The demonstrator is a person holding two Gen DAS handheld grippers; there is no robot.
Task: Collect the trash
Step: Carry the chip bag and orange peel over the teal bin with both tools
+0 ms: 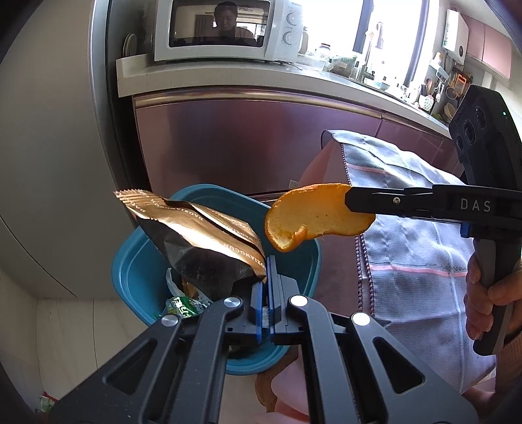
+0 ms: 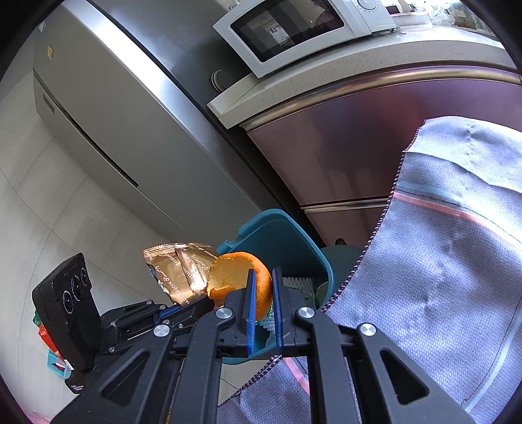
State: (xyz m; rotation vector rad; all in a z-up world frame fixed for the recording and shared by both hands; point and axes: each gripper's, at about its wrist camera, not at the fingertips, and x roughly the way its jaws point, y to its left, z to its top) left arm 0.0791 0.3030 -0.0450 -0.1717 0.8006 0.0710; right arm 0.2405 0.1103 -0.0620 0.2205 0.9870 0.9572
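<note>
A teal trash bin (image 1: pixel 137 261) stands on the floor below both grippers, with wrappers inside. My left gripper (image 1: pixel 269 264) is shut on a corner of a gold and black snack wrapper (image 1: pixel 199 241), which hangs over the bin's mouth. My right gripper (image 1: pixel 350 199) comes in from the right, shut on a curled piece of orange peel (image 1: pixel 313 215) held above the bin. In the right wrist view the orange peel (image 2: pixel 241 277) sits pinched in the right gripper (image 2: pixel 262 277), with the snack wrapper (image 2: pixel 177 274) to its left and the teal bin (image 2: pixel 277 234) behind.
A grey cloth (image 1: pixel 407 234) with pink stripes drapes over a table edge at the right. Purple cabinet doors (image 1: pixel 244 143) and a steel fridge (image 2: pixel 107 107) stand behind the bin. A microwave (image 1: pixel 225 29) sits on the counter. Small litter (image 2: pixel 52 352) lies on the floor at left.
</note>
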